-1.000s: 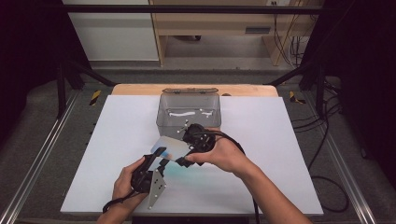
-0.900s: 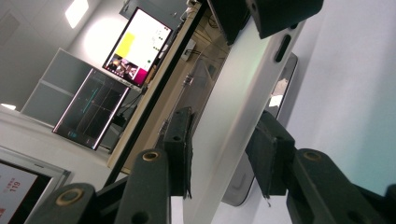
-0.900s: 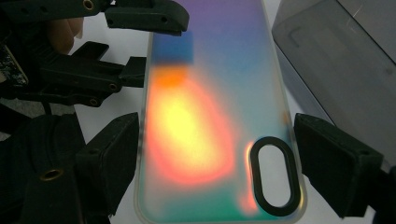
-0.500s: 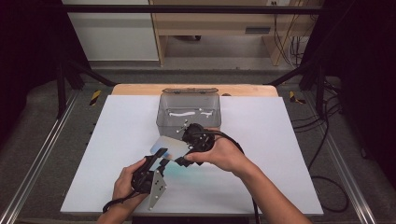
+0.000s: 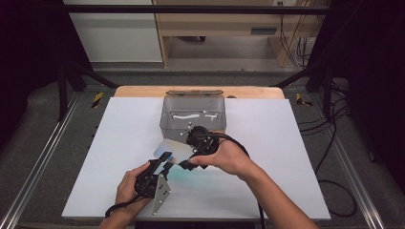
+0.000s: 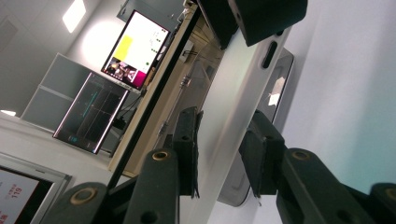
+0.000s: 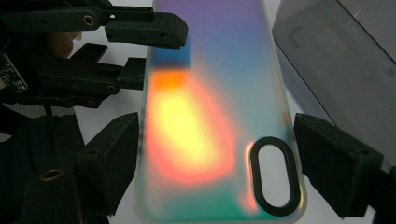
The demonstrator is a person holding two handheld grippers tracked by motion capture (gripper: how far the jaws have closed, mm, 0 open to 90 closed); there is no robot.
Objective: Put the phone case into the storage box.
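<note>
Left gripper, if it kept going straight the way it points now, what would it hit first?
Probably the right gripper, which sits just ahead along the iridescent phone case that runs between the left gripper's jaws. Depth is hard to judge.

Your table (image 5: 124,138) is a white-topped slab with a strip of bare wood showing along its far edge. Sitting directly on it, toward the far middle, you've got a clear grey plastic box (image 5: 193,114), upright with its open top facing up and a few small pale bits inside that are too small to make out. In your right gripper view that same smoky box (image 7: 336,56) stands on the white surface at the upper right.
</note>
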